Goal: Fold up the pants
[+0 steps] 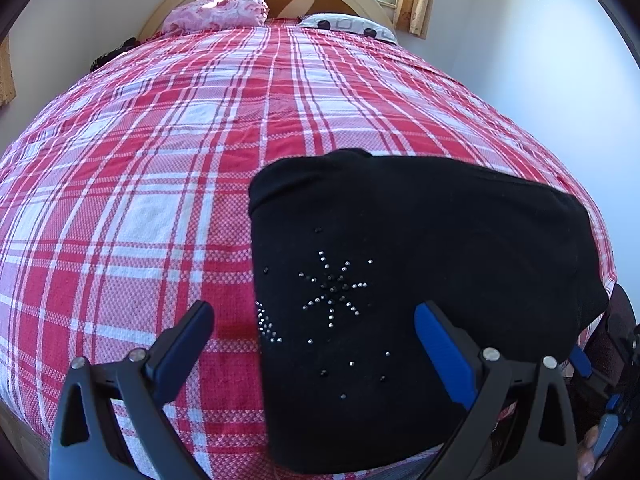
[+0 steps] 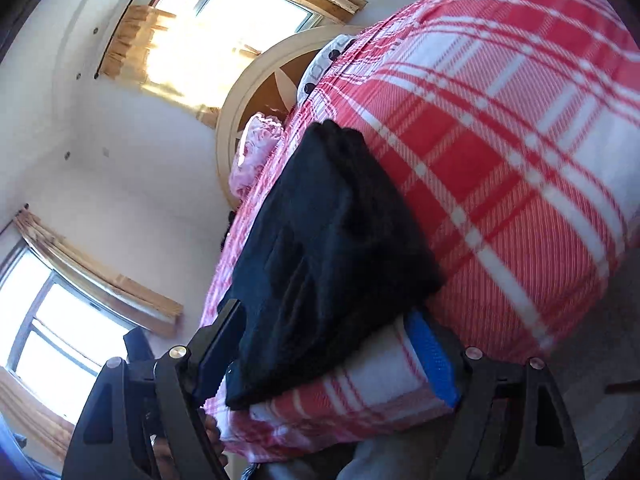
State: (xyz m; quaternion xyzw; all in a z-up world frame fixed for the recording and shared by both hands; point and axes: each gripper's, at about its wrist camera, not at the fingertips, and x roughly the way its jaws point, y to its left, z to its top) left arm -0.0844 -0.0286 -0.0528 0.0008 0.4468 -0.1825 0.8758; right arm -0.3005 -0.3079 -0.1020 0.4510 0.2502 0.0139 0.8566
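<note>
Both grippers stand wide apart and hold nothing — left gripper (image 1: 314,344) above the folded black pants (image 1: 420,280) at the bed's (image 1: 140,160) near edge, right gripper (image 2: 332,356) beside them. Folding looks basically done — probably just a smoothing pat left.

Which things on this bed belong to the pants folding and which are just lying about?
Part of the job:
black pants
left tool
right tool

Just lying about:
pink pillow
spotted pillow
plaid bedspread
</note>
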